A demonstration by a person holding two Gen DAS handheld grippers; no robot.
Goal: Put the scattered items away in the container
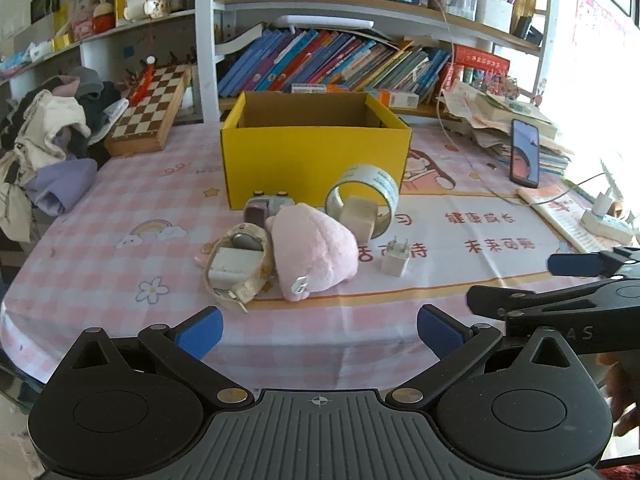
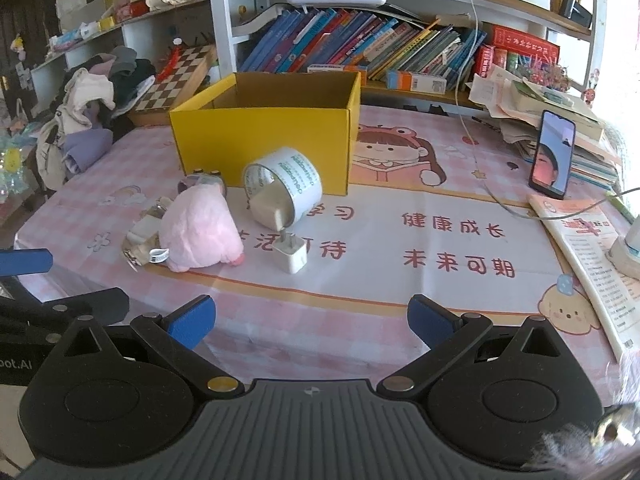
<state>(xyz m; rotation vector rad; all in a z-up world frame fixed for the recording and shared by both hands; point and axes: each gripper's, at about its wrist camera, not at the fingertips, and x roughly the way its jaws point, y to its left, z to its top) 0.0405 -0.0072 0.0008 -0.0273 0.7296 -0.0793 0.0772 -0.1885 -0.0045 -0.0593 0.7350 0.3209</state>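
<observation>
An open yellow cardboard box [image 1: 316,156] [image 2: 264,140] stands at the middle of the table. In front of it lie a pink plush toy [image 1: 312,254] [image 2: 200,232], a roll of clear tape [image 1: 366,196] [image 2: 288,184] with a beige block [image 1: 360,216] [image 2: 270,208] in its hole, a white charger plug [image 1: 395,258] [image 2: 292,256], a small beige pouch with items [image 1: 236,266] [image 2: 140,240] and a small grey toy [image 1: 266,204] [image 2: 204,180]. My left gripper [image 1: 320,332] is open and empty, near the table's front edge. My right gripper [image 2: 312,322] is open and empty, to its right.
A pink checked cloth [image 1: 120,280] covers the table. A pile of clothes [image 1: 48,144] and a chessboard [image 1: 148,108] lie at the left. A standing phone [image 1: 525,152] [image 2: 552,154], stacked papers and a booklet [image 2: 588,248] lie at the right. Bookshelves stand behind.
</observation>
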